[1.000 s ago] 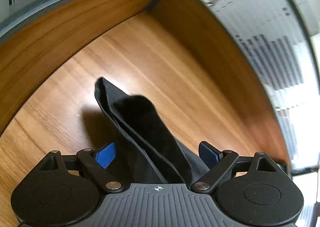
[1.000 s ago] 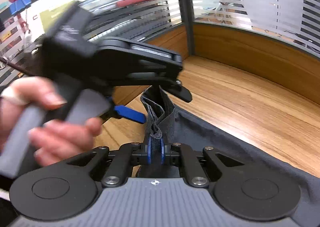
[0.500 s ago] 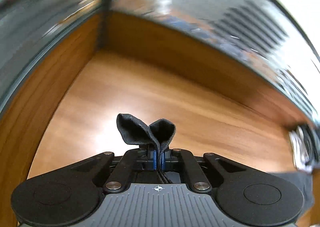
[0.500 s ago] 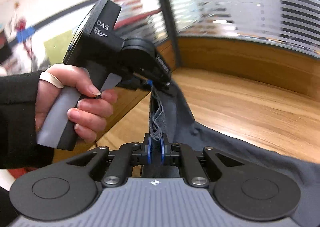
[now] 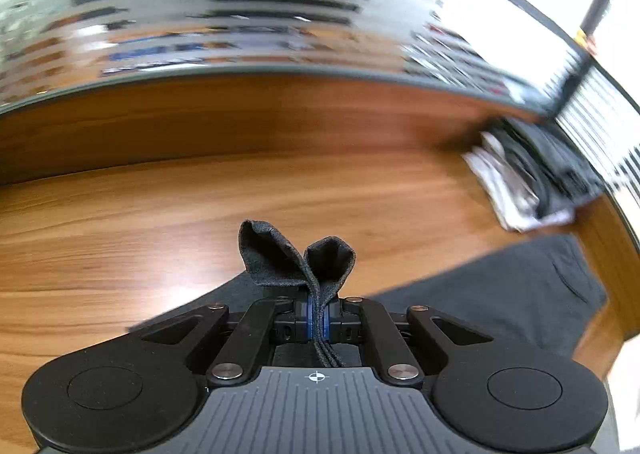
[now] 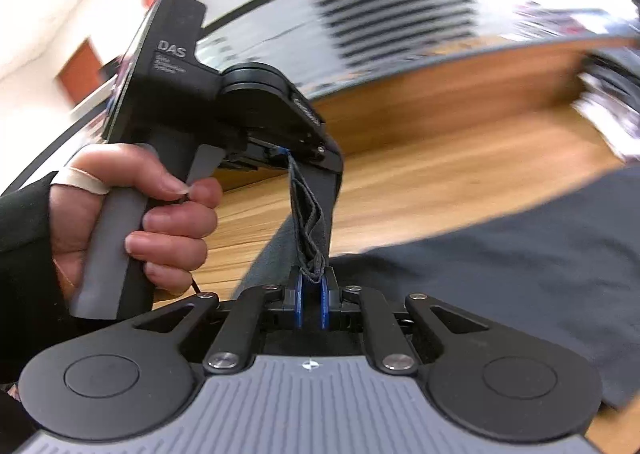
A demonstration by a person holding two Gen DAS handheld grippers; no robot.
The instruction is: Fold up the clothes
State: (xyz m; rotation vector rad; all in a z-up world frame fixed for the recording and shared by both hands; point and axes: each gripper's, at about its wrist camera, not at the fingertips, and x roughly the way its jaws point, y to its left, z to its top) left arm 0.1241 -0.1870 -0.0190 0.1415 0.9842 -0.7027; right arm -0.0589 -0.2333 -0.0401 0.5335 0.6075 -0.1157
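A: What has changed since a second ago?

B: The left gripper (image 5: 317, 318), open around the dark garment (image 5: 500, 294) back then, is now clamping a folded edge of it, and both views are swinging across the wooden table (image 5: 200, 214) toward the stack of folded clothes (image 5: 532, 174) at its far corner.

A: Where is the garment lying relative to the table?

B: Most of it is spreading over the tabletop on the near right side, short of that stack, while one edge is hanging lifted above the wood.

A: And the right gripper (image 6: 310, 300)?

B: It is pinching the same edge tight. The cloth is stretching from it up to the left gripper, which a hand (image 6: 136, 214) in a black sleeve is gripping.
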